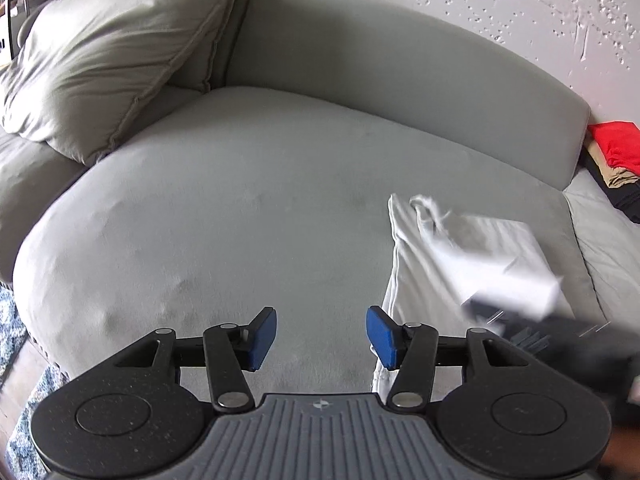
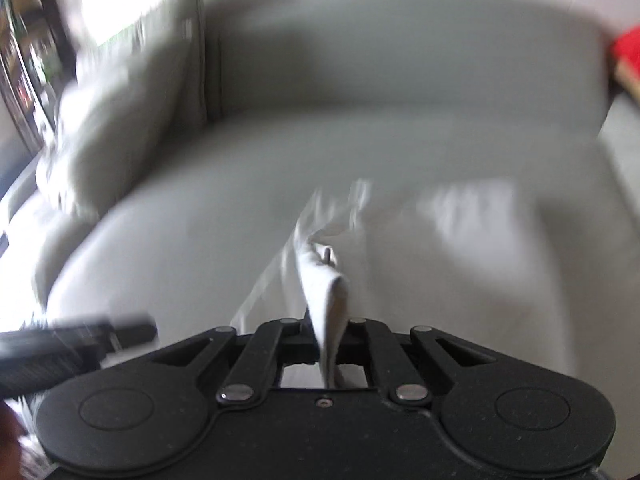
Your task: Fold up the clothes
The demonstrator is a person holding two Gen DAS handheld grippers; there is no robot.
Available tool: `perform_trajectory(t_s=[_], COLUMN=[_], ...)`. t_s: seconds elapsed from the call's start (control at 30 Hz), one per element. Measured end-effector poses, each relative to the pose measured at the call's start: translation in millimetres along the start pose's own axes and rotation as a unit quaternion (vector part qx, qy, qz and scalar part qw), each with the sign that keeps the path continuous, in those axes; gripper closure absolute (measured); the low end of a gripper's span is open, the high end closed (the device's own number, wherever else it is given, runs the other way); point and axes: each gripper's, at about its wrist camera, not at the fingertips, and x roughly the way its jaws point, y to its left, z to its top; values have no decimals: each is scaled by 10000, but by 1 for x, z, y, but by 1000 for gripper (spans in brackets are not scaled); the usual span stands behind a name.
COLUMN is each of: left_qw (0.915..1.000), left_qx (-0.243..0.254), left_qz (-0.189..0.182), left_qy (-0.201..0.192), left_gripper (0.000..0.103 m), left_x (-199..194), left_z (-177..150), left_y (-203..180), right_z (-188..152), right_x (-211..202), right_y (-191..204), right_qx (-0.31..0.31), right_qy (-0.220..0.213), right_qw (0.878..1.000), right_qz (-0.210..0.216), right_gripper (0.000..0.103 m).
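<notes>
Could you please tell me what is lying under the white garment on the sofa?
The white garment lies on the grey sofa seat, one part pinched and lifted by the right gripper. Only cushion shows around it; anything beneath the cloth is covered.

Soft, even daylight; fisheye bending and dark corners. Left wrist view mostly sharp. Right wrist view heavily motion-blurred throughout.

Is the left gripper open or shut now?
Open. The left gripper shows a wide gap between its blue pads, with only the grey sofa between them.
</notes>
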Motion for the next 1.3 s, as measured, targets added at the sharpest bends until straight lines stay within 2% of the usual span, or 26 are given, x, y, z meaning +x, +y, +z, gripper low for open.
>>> perform_trajectory(t_s=[0.1,0.3,0.4,0.73,0.83,0.87,0.93,0.97,1.1,1.17,1.23,1.3], left_qw=[10000,9999,9999,9995,9994,9994,9992,9991,9991,9994,9994,9988], left_qx=[-11,-31,-55,-283,-336,-351,-399,-428,-407,-305,-132,72], left_qz=[-37,-85,-88,-72,-29,-9,-6,-19,-93,-171,-284,-386], left_qy=[61,93,90,83,63,53,33,23,45,66,167,289], left_gripper=[51,51,51,52,54,56,55,55,61,70,83,86], left_x=[2,4,3,-1,-2,-2,-3,-3,-2,1,8,17], left_z=[0,1,0,1,1,1,1,1,0,0,1,2], left_y=[1,1,1,7,8,8,10,11,11,6,-1,-12], right_z=[-4,6,14,17,16,13,8,6,4,2,-2,-10], right_x=[5,-25,-30,-22,-14,-16,-23,-31,-63,-79,-93,-100], right_y=[-2,-28,-31,-5,1,-1,-7,-12,-56,-79,-99,-113], right_qx=[147,1256,1487,998,745,680,570,548,885,995,1039,984], right_qy=[68,-313,-338,-62,203,338,537,502,205,-34,-216,-267], right_qw=[9999,9891,9847,9915,9921,9893,9813,9802,9801,9832,9862,9896], right_qz=[33,695,843,837,989,1246,1759,1833,1765,1531,1273,1011], right_gripper=[100,100,100,99,86,81,81,81,81,81,81,82])
